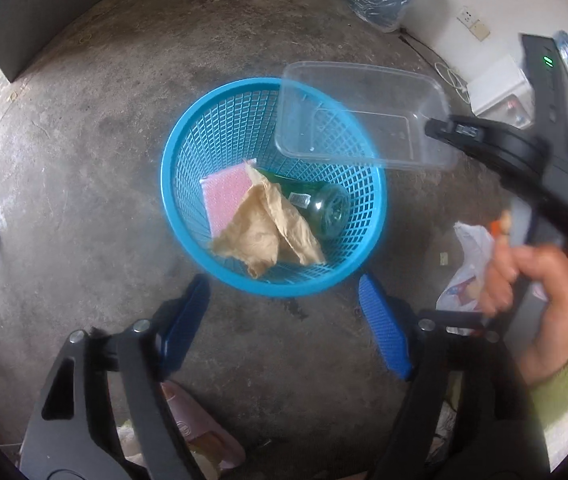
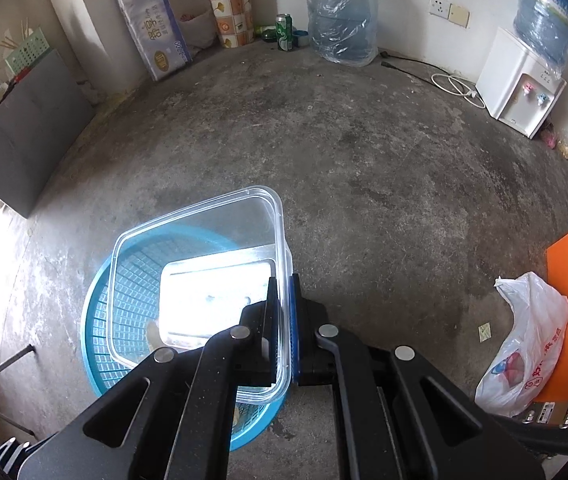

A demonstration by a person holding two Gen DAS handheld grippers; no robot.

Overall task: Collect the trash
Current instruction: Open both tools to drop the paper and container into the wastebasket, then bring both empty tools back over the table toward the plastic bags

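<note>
My left tongs (image 1: 284,320) sit closest to the lens, spread wide with nothing between the blue pads, just short of the basket (image 1: 187,128) rim. Basket stands on the concrete floor (image 1: 83,140); inside it I see a pink sponge (image 1: 221,196), crumpled brown paper (image 1: 267,228) and a green bottle (image 1: 324,210) lying on its side. My right tongs (image 2: 282,292) are clamped on the wall of a clear plastic box (image 2: 199,220), holding it tilted over the basket. White plastic bag (image 2: 524,344) lies on the floor off to the right.
</note>
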